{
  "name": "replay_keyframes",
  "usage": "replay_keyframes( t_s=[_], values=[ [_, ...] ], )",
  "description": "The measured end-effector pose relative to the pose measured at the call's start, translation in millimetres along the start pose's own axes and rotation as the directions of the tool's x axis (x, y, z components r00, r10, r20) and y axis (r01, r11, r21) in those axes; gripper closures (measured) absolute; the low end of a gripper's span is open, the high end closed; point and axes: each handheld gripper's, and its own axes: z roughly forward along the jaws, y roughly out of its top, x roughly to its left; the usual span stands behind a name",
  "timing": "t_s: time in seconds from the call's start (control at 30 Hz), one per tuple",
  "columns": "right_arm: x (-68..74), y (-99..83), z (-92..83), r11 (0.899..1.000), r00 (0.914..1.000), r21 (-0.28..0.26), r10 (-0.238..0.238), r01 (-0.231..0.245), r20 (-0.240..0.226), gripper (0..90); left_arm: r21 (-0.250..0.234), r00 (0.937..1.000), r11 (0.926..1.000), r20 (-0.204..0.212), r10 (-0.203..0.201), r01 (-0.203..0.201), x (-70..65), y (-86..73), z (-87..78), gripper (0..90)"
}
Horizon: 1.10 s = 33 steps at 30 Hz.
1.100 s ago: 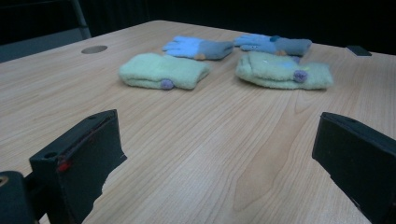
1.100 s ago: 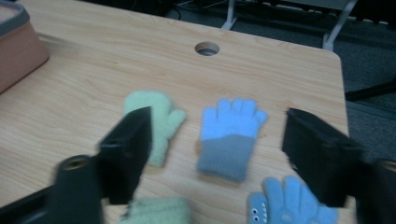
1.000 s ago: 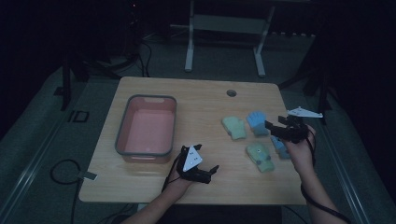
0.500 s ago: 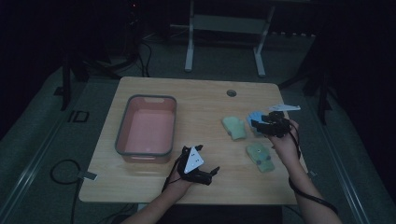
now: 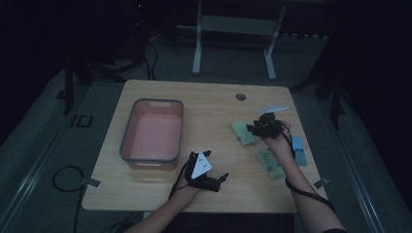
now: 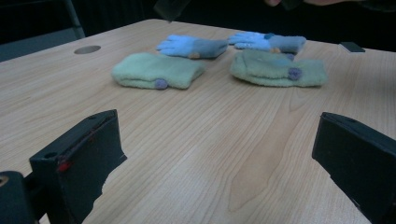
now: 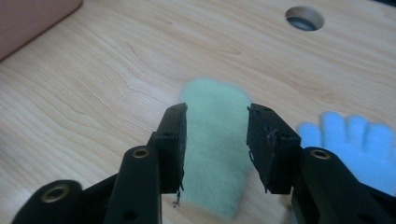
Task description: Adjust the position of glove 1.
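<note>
The right tool (image 7: 215, 140) is poised over a folded green glove (image 7: 214, 154), its two black jaws straddling the fabric at a medium gap; they have just been closing, and the glove lies between them, but the pads do not look pressed into it yet, so this reads as the moment just before a pick. In the high view that right tool (image 5: 253, 128) sits at the right half of the worktop (image 5: 214, 104), at the green glove (image 5: 243, 133) lying nearest the middle. The next move, as I judge it, calls for settling a little lower and closing until the soft fabric is pinched through both layers, then lifting it clear, probably toward the pink tub (image 5: 151, 133) on the left. The left tool (image 5: 221, 177) rests at the near edge with its jaws wide apart and nothing between them. A second green glove (image 5: 270, 163) lies nearer the person, a light blue glove (image 7: 348, 137) just right of the grasp, and another blue glove (image 5: 298, 149) by the right edge. The worktop is pale wood with a round cable hole (image 5: 240, 96) at the far side; beyond it the room is dark, with a metal stand (image 5: 233, 29) and cables on the floor.
</note>
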Motion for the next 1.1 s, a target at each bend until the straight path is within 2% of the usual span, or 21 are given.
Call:
replay_keyframes(
  t_s=[0.13, 0.23, 0.3, 0.4, 0.57, 0.67, 0.77, 0.93, 1.0, 1.1],
  values=[
    [0.6, 0.3, 15.9, 0.999, 0.9999, 0.033, -0.011, 0.011, -0.005, 60.4, 0.001, 1.0, 1.0, 0.002, 0.0, 0.0, 0.4, 0.0, -0.1, 1.9],
    [0.9, -0.8, 28.5, 0.997, 0.9993, 0.065, -0.038, 0.038, -0.005, 60.2, 0.0, 1.0, 1.0, 0.004, -0.002, 0.002, 0.6, 0.0, -0.2, 1.9],
    [-0.6, -1.0, 35.9, 0.995, 0.999, 0.088, -0.04, 0.042, -0.021, 60.2, 0.0, 1.0, 1.0, 0.004, -0.003, 0.003, 0.7, -0.1, -0.2, 1.9],
    [-3.5, -1.0, 45.2, 0.993, 0.9991, 0.112, -0.04, 0.041, -0.017, 60.1, 0.0, 1.0, 1.0, 0.006, -0.004, 0.004, 0.8, -0.1, -0.2, 1.9],
    [-7.7, -0.4, 54.9, 0.99, 0.9985, 0.128, -0.052, 0.053, -0.015, 57.2, 0.002, 1.0, 1.0, 0.007, -0.003, 0.003, 0.8, 0.0, -0.1, 1.9],
    [-10.0, -2.9, 67.2, 0.982, 0.9971, 0.171, -0.075, 0.076, -0.013, 52.1, 0.003, 1.0, 1.0, 0.007, -0.003, 0.003, 1.0, 0.1, 0.0, 2.0],
    [-10.7, -3.0, 69.1, 0.981, 0.9972, 0.178, -0.073, 0.075, -0.016, 51.7, 0.002, 1.0, 1.0, 0.008, -0.005, 0.005, 1.3, 0.0, -0.1, 1.9],
    [-11.4, -6.6, 68.9, 0.98, 0.995, 0.171, -0.095, 0.099, -0.031, 51.2, 0.006, 1.0, 1.0, 0.007, -0.003, 0.003, 1.2, 0.1, 0.1, 1.9],
    [-13.4, -7.0, 68.9, 0.981, 0.9958, 0.172, -0.08, 0.087, -0.045, 55.2, 0.008, 1.0, 1.0, 0.005, -0.001, 0.001, 1.1, 0.2, 0.2, 2.0],
    [-11.5, -6.0, 68.3, 0.982, 0.9986, 0.18, -0.048, 0.051, -0.024, 68.1, 0.008, 1.0, 1.0, 0.004, -0.001, 0.001, 0.9, 0.2, 0.2, 1.9]
  ],
)
